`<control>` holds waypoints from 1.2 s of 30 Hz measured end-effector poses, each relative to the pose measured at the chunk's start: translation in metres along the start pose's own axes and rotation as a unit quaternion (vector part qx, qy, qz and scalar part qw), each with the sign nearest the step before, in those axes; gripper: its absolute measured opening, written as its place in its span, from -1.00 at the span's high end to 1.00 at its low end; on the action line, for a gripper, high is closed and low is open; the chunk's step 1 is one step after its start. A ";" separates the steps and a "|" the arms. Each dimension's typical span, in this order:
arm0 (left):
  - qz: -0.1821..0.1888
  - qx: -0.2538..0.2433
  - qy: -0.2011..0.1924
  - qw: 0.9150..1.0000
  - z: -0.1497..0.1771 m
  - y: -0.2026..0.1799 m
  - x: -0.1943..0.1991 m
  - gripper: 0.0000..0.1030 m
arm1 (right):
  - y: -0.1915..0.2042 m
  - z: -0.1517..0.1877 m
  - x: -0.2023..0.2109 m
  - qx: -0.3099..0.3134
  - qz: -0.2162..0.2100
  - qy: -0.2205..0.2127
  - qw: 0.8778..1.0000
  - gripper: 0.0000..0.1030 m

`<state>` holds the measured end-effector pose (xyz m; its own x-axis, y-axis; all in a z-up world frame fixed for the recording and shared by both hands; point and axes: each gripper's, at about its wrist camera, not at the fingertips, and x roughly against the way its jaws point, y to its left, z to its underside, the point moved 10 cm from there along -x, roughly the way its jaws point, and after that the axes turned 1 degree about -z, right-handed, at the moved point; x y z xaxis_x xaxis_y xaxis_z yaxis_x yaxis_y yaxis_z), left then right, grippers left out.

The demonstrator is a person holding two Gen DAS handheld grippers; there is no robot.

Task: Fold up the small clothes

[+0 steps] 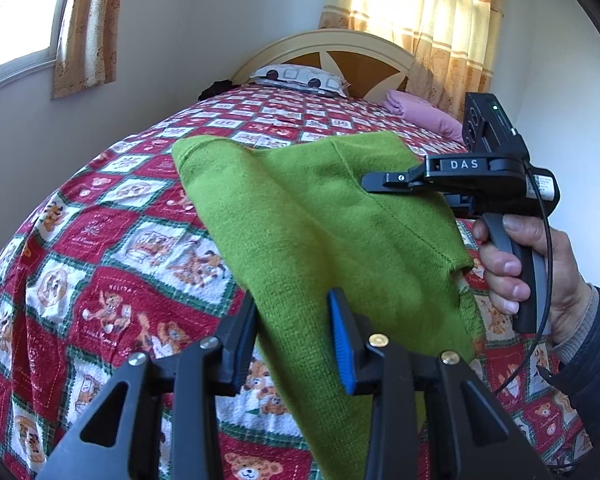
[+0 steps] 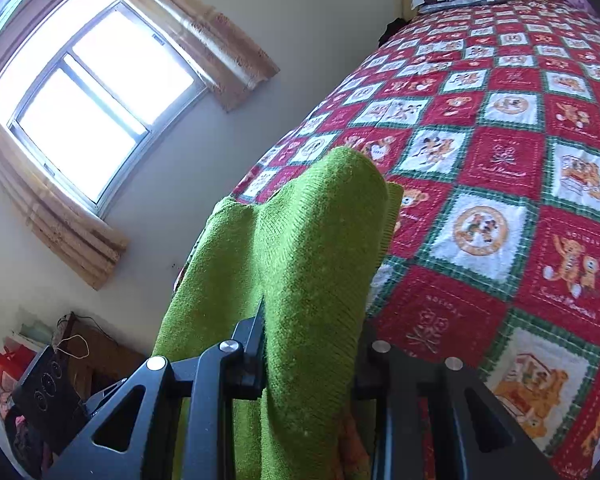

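Green knit garment (image 2: 300, 272) between right tool (image 2: 307, 364) jaws

hidden: right tool (image 2: 307, 360) fingertips under green garment (image 2: 300, 260) | garment's lower end cut off

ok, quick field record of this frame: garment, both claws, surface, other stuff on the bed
garment: green knit garment, lifted, draped between the two claws
left claw: closed on one part of the garment
right claw: closed on another part; held by a hand
surface: bed with red and white teddy-bear quilt
other: patterned pillow and folded pink cloth at the headboard end
fold state: not laid flat yet
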<state>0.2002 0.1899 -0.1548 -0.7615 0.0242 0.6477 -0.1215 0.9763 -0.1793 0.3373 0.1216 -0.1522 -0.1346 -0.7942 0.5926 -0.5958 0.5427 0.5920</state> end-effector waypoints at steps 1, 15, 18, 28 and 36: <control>-0.001 0.001 0.001 1.000 0.001 0.002 0.000 0.29 | 0.001 0.000 -0.002 0.001 0.000 0.002 1.000 0.44; -0.010 0.021 0.015 1.000 0.017 0.019 -0.011 0.29 | 0.003 -0.001 -0.040 0.011 0.016 0.032 0.999 0.44; -0.011 0.027 0.024 0.999 0.024 0.025 -0.018 0.29 | -0.003 0.002 -0.050 0.004 0.019 0.040 0.999 0.44; -0.024 0.023 0.021 0.999 0.030 0.028 -0.019 -0.02 | -0.027 0.010 -0.064 -0.032 0.020 0.056 0.998 0.41; -0.060 -0.016 -0.009 0.998 0.017 0.025 0.001 -0.34 | -0.030 0.006 -0.043 -0.027 0.041 0.024 0.998 0.30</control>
<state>0.1852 0.2106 -0.1715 -0.7539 -0.0962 0.6499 -0.1925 0.9782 -0.0784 0.3563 0.1377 -0.1988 -0.1427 -0.7328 0.6653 -0.5403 0.6209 0.5679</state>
